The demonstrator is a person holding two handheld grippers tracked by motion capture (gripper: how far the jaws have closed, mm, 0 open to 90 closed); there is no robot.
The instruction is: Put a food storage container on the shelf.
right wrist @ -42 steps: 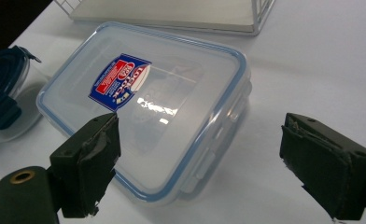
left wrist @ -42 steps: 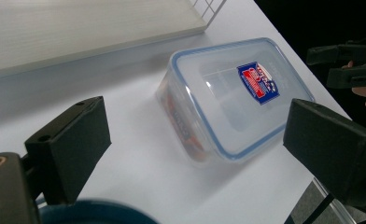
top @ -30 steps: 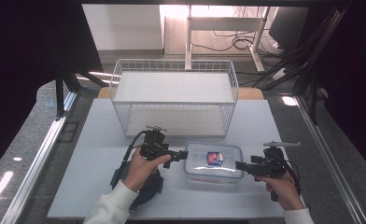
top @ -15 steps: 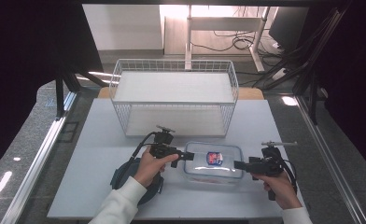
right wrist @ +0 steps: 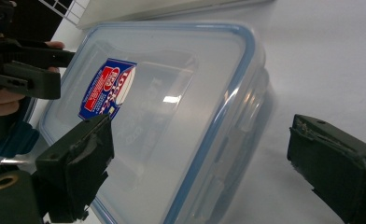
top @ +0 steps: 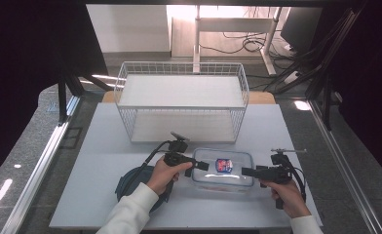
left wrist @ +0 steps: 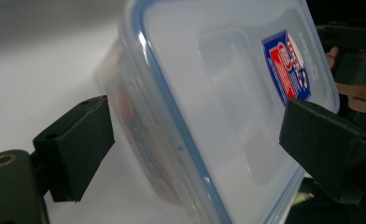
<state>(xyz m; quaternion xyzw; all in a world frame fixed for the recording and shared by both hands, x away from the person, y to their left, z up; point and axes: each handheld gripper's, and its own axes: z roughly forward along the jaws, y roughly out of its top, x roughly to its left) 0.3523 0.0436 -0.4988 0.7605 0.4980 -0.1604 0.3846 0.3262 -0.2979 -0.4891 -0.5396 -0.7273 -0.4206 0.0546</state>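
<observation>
A clear plastic container (top: 223,168) with a blue-rimmed lid and a red and blue label sits on the white table near the front. My left gripper (top: 200,165) is at its left end and stands open. In the left gripper view, the left gripper (left wrist: 195,140) has its jaws on either side of the container's (left wrist: 228,93) lid edge. My right gripper (top: 248,171) is at the container's right end, also open. In the right gripper view, the right gripper (right wrist: 204,163) straddles a corner of the container (right wrist: 172,107), and the far hand holds the left gripper (right wrist: 27,70).
A white wire basket (top: 181,102) with a shelf on top stands just behind the container. A dark round dish (top: 129,183) lies under the left forearm. The white tabletop (top: 296,126) has bare room at the right and left. Black frame posts stand at both sides.
My left gripper has moved right, up to the container's left end. The right gripper has edged left toward its right end. The container has stayed in place.
</observation>
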